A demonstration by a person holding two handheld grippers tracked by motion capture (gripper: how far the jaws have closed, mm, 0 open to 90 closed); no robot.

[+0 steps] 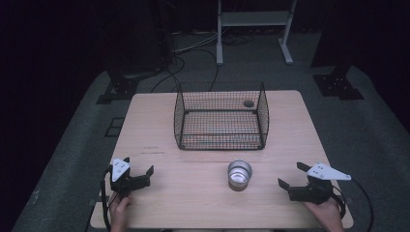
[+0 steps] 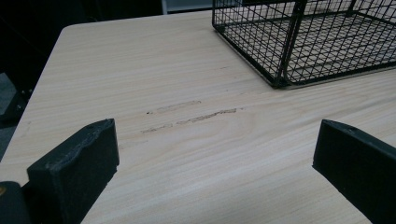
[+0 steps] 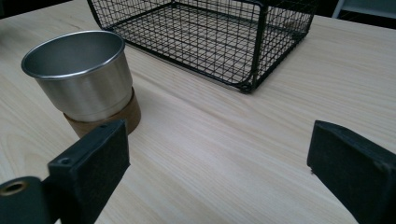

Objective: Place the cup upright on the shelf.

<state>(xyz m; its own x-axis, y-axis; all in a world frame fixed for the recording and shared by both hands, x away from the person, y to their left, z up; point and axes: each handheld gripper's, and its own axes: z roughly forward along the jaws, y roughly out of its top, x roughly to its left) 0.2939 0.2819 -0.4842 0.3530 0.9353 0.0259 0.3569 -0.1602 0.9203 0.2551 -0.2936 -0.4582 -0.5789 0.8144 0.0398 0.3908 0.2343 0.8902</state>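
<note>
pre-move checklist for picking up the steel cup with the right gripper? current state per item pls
1. Right gripper jaws open, nothing between them: ok.
2. Steel cup upright on its brown coaster, apart from the right gripper: ok.
3. Path from right gripper to cup over bare table: ok.
4. Wire basket stands behind the cup with a gap between them: ok.
5. Left gripper open, resting at the table's left, away from the cup: ok.
6. Cup contents: looks empty in the right gripper view, but the bottom is hidden: cannot tell.
</note>
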